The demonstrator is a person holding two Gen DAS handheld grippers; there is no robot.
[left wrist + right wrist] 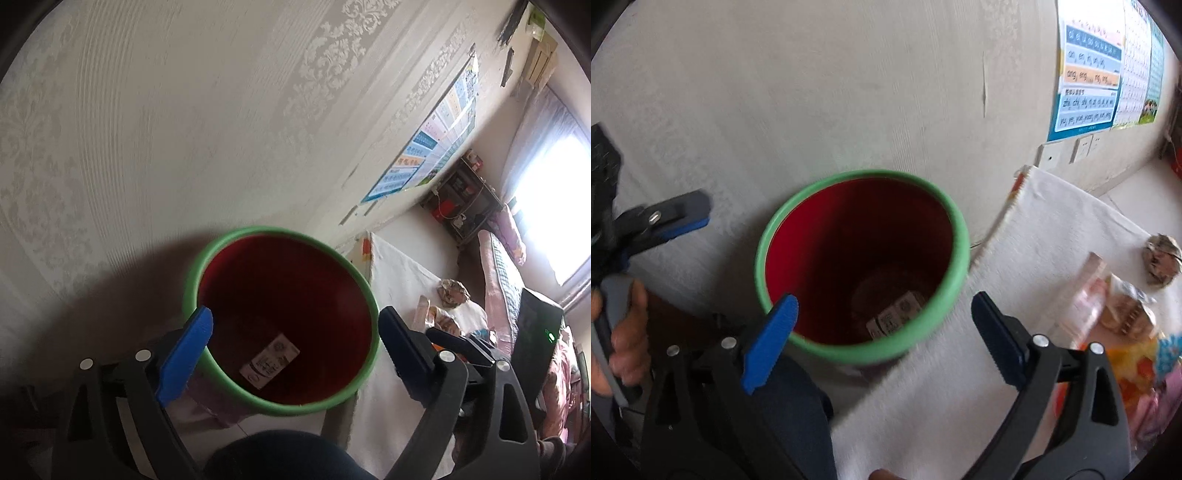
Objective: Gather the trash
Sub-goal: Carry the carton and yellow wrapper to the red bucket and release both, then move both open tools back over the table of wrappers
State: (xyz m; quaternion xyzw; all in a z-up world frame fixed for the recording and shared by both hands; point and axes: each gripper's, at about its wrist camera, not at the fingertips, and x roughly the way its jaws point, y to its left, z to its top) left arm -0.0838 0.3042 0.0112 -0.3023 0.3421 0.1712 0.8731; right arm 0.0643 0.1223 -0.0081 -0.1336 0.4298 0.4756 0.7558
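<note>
Pale wall (812,92) behind, white cloth (1034,229) to the right. Left gripper (295,332) and right gripper (882,325): fingers wide apart, holding nothing. Red bin (956,229), green rim, contains one small carton (894,319).

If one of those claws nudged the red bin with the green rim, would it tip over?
Possibly. The bin looks like thin plastic, tall for its width, and holds only a small carton, so it is probably light. Its smooth rim may be slippery. The wall behind might steady it.

Both wrist views look closely into the bin (284,317).
</note>
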